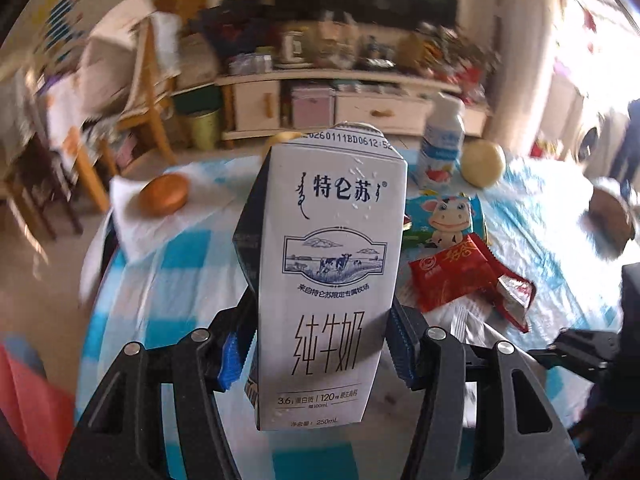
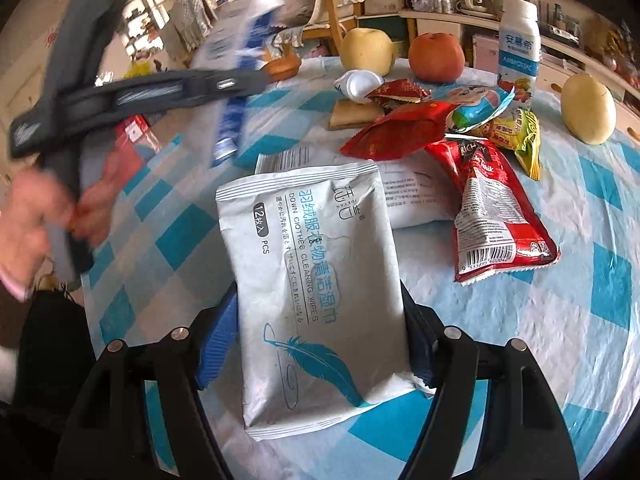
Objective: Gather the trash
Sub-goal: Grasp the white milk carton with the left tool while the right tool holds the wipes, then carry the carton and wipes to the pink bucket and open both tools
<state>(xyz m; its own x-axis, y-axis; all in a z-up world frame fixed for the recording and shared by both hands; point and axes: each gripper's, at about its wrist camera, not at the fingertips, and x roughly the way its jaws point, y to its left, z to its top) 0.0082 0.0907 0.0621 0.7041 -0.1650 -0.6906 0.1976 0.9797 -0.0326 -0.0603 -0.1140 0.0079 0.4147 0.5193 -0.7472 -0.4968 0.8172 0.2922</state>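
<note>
The left gripper is clamped on a milk carton, its blue ribbed fingers pressing the two narrow sides near the carton's lower half, the carton standing up between them above the counter. Paperboard like this is stiff along its edges but dents on the flat faces; it is probably empty and light, so a low grip across the narrow sides suits it.

The right gripper pinches a wipes pack by its long edges — the pack lies between the fingers, its far end reaching past the tips. It looks soft, slick and floppy, likely to sag or slide; holding nearer its middle seems safer. Beyond the fingertips lie snack wrappers — crinkly, weightless, best pinched at a raised fold.
</note>
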